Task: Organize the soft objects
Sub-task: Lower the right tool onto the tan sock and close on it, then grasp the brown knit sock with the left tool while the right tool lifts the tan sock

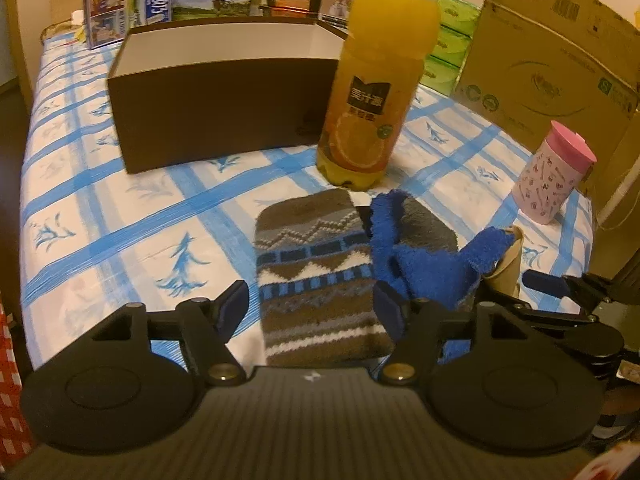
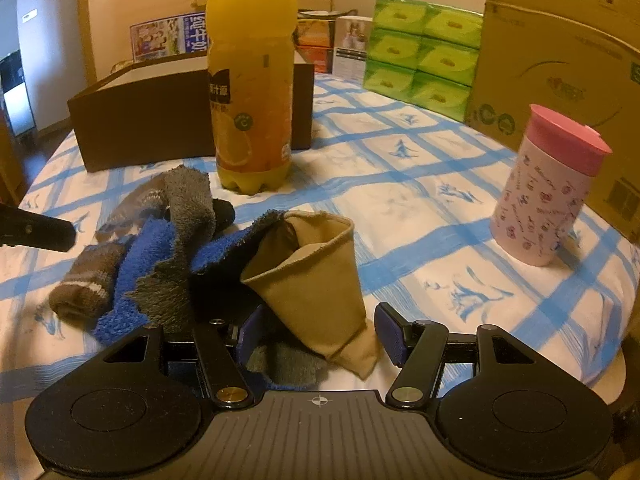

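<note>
A brown, blue and white patterned sock [image 1: 316,272] lies flat on the blue-checked tablecloth [image 1: 120,208]. My left gripper [image 1: 312,308] stands open astride its near end, with a gap at the left pad. A fuzzy blue-and-grey cloth [image 1: 424,268] is heaped against the sock's right side and drapes over my right finger. In the right wrist view that heap [image 2: 168,248] lies left of a tan sock [image 2: 312,276], whose mouth gapes upward. My right gripper [image 2: 320,332] is open around the tan sock's lower end, pads not pressing. An open brown box [image 1: 224,112] stands behind.
A tall orange juice bottle [image 1: 372,92] stands just beyond the socks, in front of the box's right end. A pink-lidded cup [image 2: 548,192] sits to the right. Green tissue packs [image 2: 424,56], a big cardboard carton [image 2: 560,80] and printed cartons [image 1: 128,4] line the back.
</note>
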{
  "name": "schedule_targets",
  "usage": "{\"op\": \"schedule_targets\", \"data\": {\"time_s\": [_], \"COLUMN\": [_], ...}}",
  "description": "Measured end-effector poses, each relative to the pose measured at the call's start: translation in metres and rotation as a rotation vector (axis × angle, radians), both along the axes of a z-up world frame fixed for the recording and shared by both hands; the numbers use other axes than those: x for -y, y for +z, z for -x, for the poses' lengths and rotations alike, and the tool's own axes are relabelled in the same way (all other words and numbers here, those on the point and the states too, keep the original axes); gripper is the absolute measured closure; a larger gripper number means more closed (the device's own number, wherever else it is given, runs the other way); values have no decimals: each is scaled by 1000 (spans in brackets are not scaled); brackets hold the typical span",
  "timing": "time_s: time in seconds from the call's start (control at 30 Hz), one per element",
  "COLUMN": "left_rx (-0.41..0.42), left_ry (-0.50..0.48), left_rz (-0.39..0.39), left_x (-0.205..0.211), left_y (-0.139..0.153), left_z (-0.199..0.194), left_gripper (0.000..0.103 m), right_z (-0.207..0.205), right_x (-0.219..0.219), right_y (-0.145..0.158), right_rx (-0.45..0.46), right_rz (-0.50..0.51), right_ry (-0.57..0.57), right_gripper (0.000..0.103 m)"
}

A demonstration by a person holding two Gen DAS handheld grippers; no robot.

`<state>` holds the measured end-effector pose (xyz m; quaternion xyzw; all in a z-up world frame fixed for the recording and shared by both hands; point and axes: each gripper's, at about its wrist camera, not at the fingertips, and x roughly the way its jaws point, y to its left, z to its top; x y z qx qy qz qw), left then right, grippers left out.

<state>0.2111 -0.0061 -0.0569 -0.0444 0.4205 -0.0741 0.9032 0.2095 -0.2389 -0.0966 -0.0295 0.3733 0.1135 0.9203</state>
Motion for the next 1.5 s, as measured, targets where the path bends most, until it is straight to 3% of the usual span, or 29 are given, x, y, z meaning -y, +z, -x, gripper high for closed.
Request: {"op": "schedule_targets", "data": {"time_s": [0.3,0.4,0.97,1.1,1.27,1.37,1.47,1.5], "left_rx": [-33,-45,-71,-56,-46,-50,-71,-84], "left_ry": [-50,-54,-52,-62,-45,-32,-3,6], "left_rz": [-24,-27,-68,-67,-50,-51,-48,-51], "left_x": [19,21,23,14,-2,-8,-12,-12], "left_y": [-14,-18,-40,-42,-41,-41,-44,-46], "left_z": [-22,-29,-46,-42,-35,-33,-38,-41], "left_gripper": [37,37,36,63,68,60,35,34], "right_z": [-11,-15,-22,-20,-16,-14,-14,-14], "right_x": [1,2,4,10,22,30,34,35], "right_y": [-5,-6,-8,-5,1,4,6,6], "right_rx": [-8,-16,-34,-33,-36,-36,-42,-41], "right_rz": [-18,-30,-70,-101,-150,-171,-193,-196], "right_ry": [26,30,39,32,-1,-29,-48,-50], "right_gripper": [43,52,77,83,88,88,88,88]}}
